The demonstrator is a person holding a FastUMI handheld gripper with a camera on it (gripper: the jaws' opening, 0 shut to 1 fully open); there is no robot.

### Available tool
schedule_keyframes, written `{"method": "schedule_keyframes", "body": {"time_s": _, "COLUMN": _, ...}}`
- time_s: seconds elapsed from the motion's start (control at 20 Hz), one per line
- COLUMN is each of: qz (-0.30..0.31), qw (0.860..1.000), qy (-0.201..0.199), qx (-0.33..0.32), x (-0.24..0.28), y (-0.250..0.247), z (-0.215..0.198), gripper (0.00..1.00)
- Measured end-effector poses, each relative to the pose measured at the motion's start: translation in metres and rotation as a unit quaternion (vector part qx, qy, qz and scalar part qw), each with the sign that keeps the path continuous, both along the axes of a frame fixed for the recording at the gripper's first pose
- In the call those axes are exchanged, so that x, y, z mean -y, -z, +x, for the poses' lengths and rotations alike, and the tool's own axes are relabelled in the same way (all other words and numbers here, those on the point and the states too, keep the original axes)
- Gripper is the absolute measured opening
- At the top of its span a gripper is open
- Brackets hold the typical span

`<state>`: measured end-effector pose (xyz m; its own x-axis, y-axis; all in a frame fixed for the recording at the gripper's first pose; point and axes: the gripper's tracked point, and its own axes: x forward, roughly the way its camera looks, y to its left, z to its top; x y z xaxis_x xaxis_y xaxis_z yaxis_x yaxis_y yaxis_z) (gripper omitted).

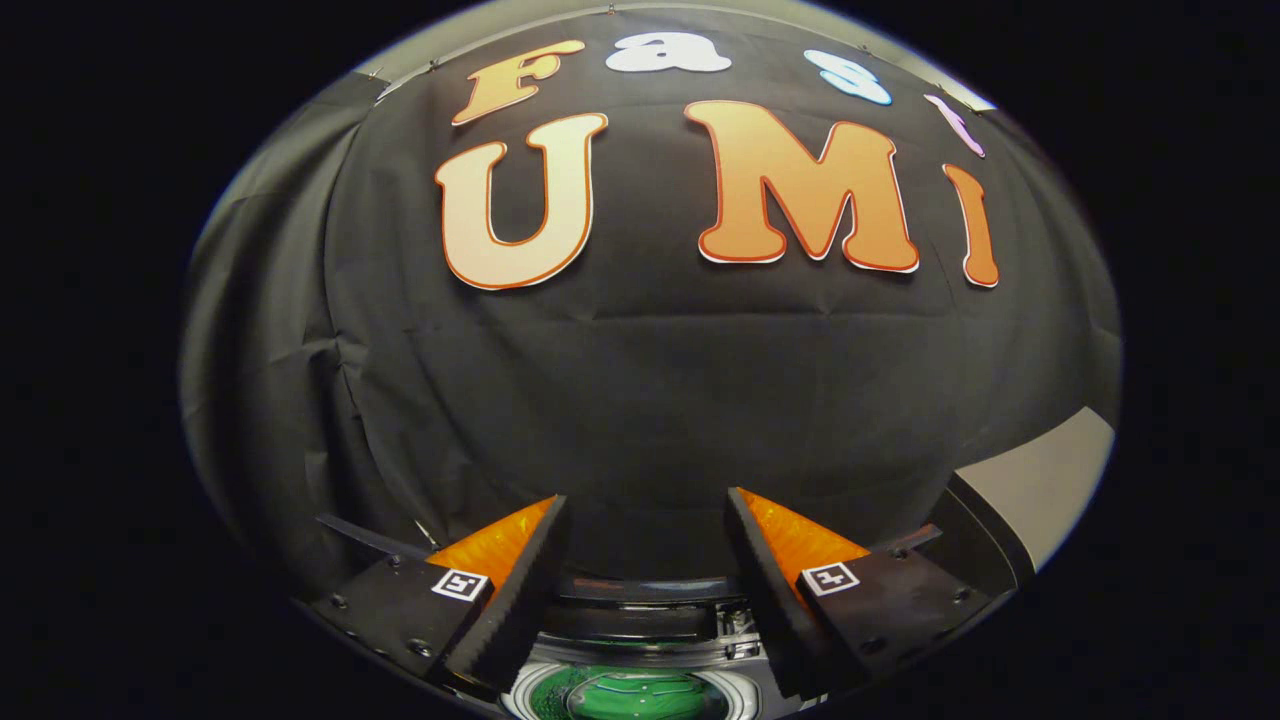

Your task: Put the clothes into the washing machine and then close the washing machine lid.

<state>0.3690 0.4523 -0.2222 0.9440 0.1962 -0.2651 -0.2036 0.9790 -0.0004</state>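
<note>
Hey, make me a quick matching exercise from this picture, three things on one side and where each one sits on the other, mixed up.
Things:
1. tool
2. washing machine
3. black cloth wall

Places or states:
A. hangs beyond the fingers, behind everything else
B. open, fingers wide apart, nothing between them
C. low between the fingers, something green showing through its round window

Pairs: 1-B, 2-C, 3-A
</note>
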Motion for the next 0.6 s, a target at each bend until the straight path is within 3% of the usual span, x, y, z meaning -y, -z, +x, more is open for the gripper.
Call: {"method": "schedule_keyframes", "body": {"time_s": 0.6, "qz": -0.007, "qw": 1.000, "qy": 0.010, "qx": -0.002, "x": 0.011, "y": 0.016, "z": -0.068, "gripper": 0.98}}
